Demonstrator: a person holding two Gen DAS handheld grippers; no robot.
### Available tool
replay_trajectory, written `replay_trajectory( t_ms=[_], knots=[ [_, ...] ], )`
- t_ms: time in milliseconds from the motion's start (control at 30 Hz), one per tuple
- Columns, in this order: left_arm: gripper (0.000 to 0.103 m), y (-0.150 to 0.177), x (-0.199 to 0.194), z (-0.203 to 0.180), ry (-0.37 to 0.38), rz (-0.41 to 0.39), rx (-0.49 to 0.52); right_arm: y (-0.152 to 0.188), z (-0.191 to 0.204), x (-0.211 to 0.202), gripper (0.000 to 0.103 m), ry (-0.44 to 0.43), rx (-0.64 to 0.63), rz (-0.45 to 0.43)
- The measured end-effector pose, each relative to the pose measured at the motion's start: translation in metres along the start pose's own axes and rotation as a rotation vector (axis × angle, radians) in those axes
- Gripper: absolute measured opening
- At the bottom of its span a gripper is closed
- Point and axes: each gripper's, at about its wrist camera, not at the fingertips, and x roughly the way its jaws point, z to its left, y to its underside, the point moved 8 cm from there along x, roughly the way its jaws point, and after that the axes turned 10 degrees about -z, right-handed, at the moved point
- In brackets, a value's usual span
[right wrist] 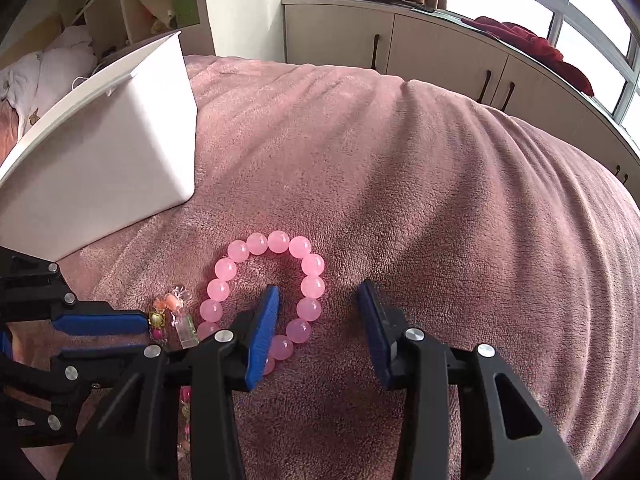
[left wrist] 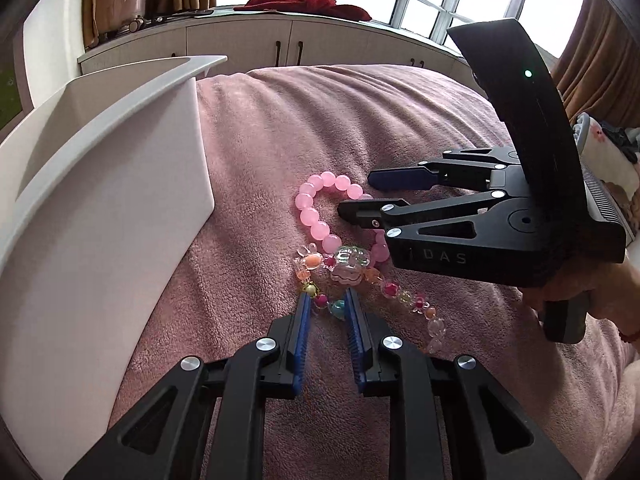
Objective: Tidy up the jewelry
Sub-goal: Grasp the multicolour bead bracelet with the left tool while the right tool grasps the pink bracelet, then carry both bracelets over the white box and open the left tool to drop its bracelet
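Note:
A pink bead bracelet (left wrist: 316, 204) lies on the pink blanket (left wrist: 280, 128); it also shows in the right wrist view (right wrist: 260, 280). A multicoloured charm bracelet (left wrist: 352, 272) lies just in front of it, touching it, and shows partly in the right wrist view (right wrist: 172, 312). My left gripper (left wrist: 327, 300) is partly open, its fingers straddling a few beads of the charm bracelet. My right gripper (right wrist: 318, 298) is open, low over the pink bracelet, with its left finger inside the ring and its right finger outside. The right gripper also shows in the left wrist view (left wrist: 356, 196).
A white box (left wrist: 100, 200) stands on the blanket to the left; it also shows in the right wrist view (right wrist: 104, 140). Cabinets (left wrist: 280, 44) run under the window behind the bed. A red cloth (left wrist: 304, 2) lies on the sill.

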Motion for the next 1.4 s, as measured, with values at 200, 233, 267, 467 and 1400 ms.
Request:
replay_trajectory(
  t_ms=[200, 233, 267, 467, 1400],
  knots=[
    [0.029, -0.003, 0.012, -0.007, -0.018, 0.044, 0.003, 0.001, -0.002, 0.001, 0.032, -0.01, 0.007, -0.01],
    [0.029, -0.004, 0.015, -0.007, -0.027, 0.052, 0.007, 0.001, -0.001, 0.001, 0.031, -0.01, 0.002, -0.011],
    [0.03, -0.005, 0.019, -0.01, -0.037, 0.06, 0.014, 0.002, 0.0, 0.001, 0.025, -0.019, -0.003, -0.011],
    [0.023, -0.009, 0.027, -0.014, -0.056, 0.062, 0.025, 0.003, 0.005, -0.001, 0.012, -0.046, -0.004, -0.016],
    [0.015, -0.042, -0.091, -0.026, -0.044, -0.15, 0.099, -0.062, -0.004, -0.101, 0.012, 0.001, 0.046, -0.188]
  ],
)
